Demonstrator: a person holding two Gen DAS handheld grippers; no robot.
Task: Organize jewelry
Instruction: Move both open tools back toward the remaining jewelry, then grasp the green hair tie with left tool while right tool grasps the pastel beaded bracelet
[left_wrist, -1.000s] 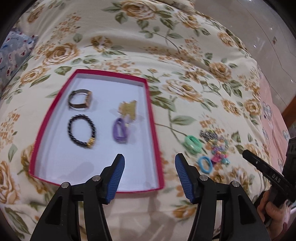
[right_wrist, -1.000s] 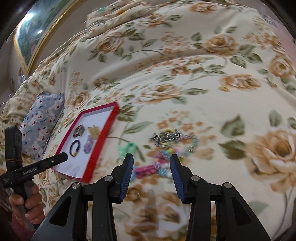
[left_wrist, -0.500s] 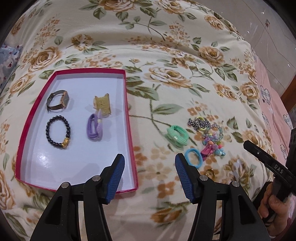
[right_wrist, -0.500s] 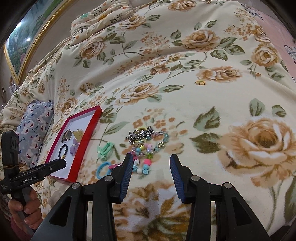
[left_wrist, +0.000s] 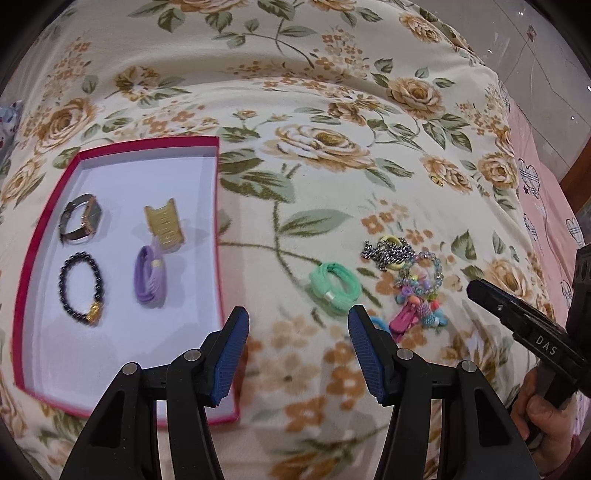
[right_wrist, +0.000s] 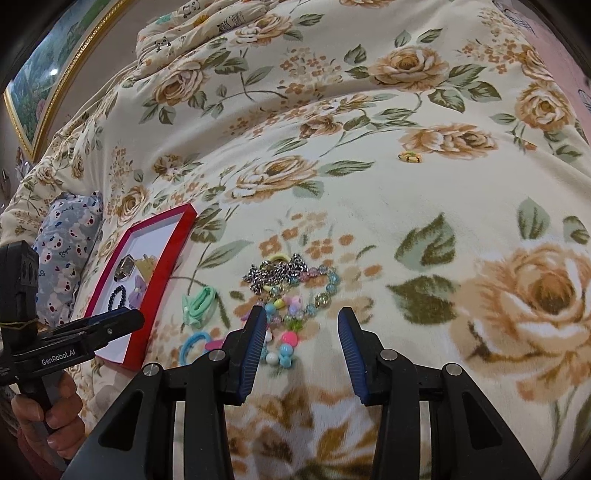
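Observation:
A red-rimmed tray (left_wrist: 219, 236) (right_wrist: 176, 242) lies on a floral blanket and holds a watch (left_wrist: 82, 218), a gold cuff (left_wrist: 164, 223), a black bead bracelet (left_wrist: 82, 283) and a purple band (left_wrist: 150, 275). Right of the tray lie a mint green band (left_wrist: 334, 282) (right_wrist: 199, 301), a silver chain (left_wrist: 388, 253) (right_wrist: 275, 275), a blue ring band (right_wrist: 194, 345) and colourful bead pieces (left_wrist: 421, 302) (right_wrist: 291, 321). My left gripper (left_wrist: 297, 321) is open and empty, just short of the green band. My right gripper (right_wrist: 301, 321) is open and empty over the beads.
A small gold ring (right_wrist: 410, 157) (left_wrist: 439, 181) lies alone farther back on the blanket. A grey patterned pillow (right_wrist: 64, 236) sits left of the tray. A framed picture (right_wrist: 44, 74) hangs at far left. A pink sheet (left_wrist: 543, 199) borders the right.
Both grippers have moved right and closer to the loose jewelry pile; the tray has slid left in the left wrist view. Both stay open and empty.

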